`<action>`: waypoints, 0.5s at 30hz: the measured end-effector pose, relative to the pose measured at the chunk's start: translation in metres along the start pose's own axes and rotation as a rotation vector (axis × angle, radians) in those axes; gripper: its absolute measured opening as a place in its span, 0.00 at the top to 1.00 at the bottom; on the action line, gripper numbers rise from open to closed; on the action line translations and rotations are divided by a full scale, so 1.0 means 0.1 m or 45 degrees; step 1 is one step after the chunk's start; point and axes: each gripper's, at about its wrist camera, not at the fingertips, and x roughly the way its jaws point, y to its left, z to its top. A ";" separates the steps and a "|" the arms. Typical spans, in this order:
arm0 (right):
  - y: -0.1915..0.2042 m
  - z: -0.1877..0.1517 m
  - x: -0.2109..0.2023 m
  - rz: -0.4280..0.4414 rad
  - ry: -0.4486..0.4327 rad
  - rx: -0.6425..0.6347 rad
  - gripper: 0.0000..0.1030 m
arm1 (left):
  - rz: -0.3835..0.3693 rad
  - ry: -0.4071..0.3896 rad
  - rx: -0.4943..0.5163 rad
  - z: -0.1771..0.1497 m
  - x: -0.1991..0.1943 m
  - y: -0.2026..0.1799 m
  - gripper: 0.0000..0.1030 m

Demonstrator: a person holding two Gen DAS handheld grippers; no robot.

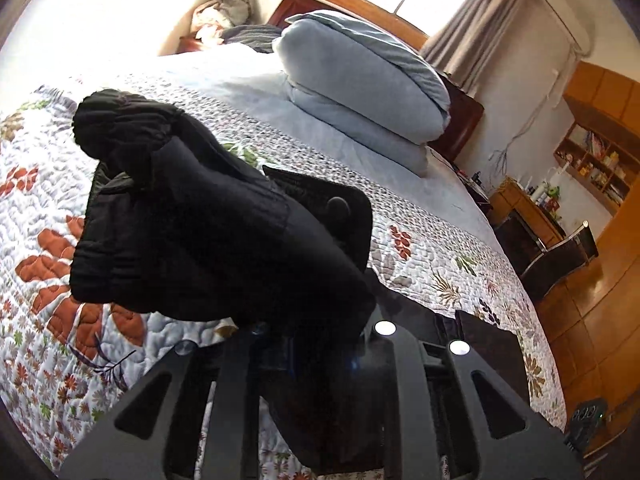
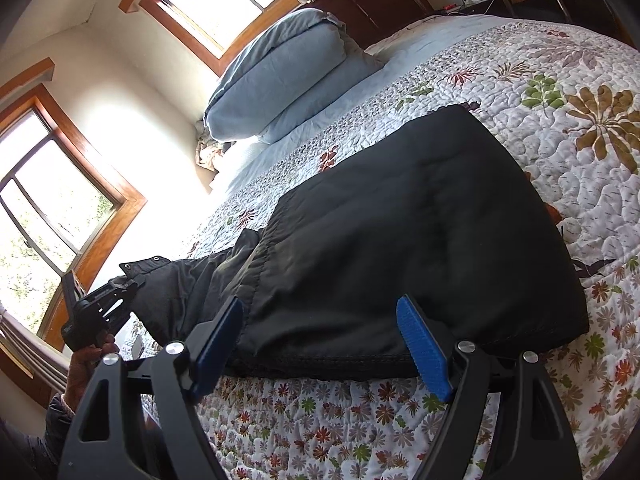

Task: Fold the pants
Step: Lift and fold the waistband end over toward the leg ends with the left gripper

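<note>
Black padded pants (image 2: 400, 240) lie partly folded on the flowered quilt (image 2: 560, 120). My right gripper (image 2: 320, 344) is open, its blue pads (image 2: 424, 352) either side of the pants' near edge, holding nothing. My left gripper (image 1: 320, 320) is shut on the pants' waistband end (image 1: 208, 224) and holds it lifted above the quilt (image 1: 60, 280); the cloth hides its fingertips. The left gripper also shows in the right wrist view (image 2: 100, 312), holding the snap-button waist end at the left.
A folded light blue duvet (image 1: 360, 92) sits at the head of the bed against the dark headboard. Windows are behind. A wooden desk and shelves (image 1: 580, 176) stand beyond the bed's far side.
</note>
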 end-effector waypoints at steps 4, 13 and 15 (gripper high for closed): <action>-0.01 0.01 0.00 0.003 -0.002 0.004 0.22 | -0.064 0.012 0.215 -0.12 0.05 -0.44 0.80; -0.05 0.01 -0.03 0.027 -0.019 0.049 0.22 | -0.217 0.223 0.618 -0.69 0.39 -1.22 0.70; -0.06 0.00 -0.04 0.029 -0.025 0.057 0.22 | -0.242 0.279 0.645 -0.78 0.47 -1.28 0.69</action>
